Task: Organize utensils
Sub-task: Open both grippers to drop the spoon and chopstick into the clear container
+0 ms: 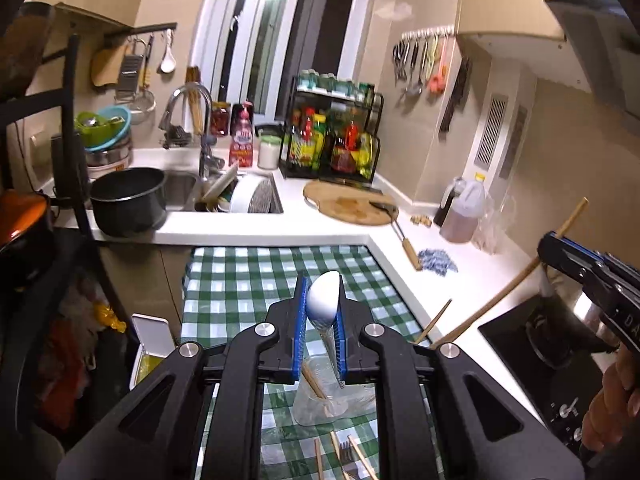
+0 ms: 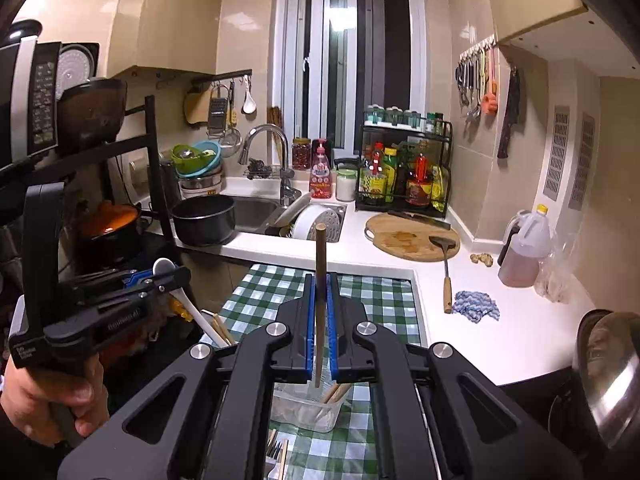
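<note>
My left gripper (image 1: pixel 320 300) is shut on a white spoon (image 1: pixel 323 298), bowl end up, above a clear plastic cup (image 1: pixel 316 404) on the green checked cloth (image 1: pixel 248 280). The cup holds a wooden chopstick (image 1: pixel 314 382). My right gripper (image 2: pixel 320 304) is shut on a brown wooden chopstick (image 2: pixel 320 252), which stands upright over a clear container (image 2: pixel 308 410) with wooden sticks in it. Each gripper shows in the other's view: the right gripper (image 1: pixel 560 248) at the right edge, the left gripper (image 2: pixel 160 276) at the left with the spoon (image 2: pixel 188 304) in it. A fork and more chopsticks (image 1: pixel 344 456) lie on the cloth near me.
A white counter (image 2: pixel 500 332) wraps the cloth. It carries a round cutting board (image 2: pixel 408 236), a spatula (image 2: pixel 446 272), a blue rag (image 2: pixel 476 306) and an oil jug (image 2: pixel 524 248). A sink (image 2: pixel 256 212), a black pot (image 2: pixel 204 218) and a condiment rack (image 2: pixel 404 172) stand behind. A stove (image 1: pixel 540 344) lies at right.
</note>
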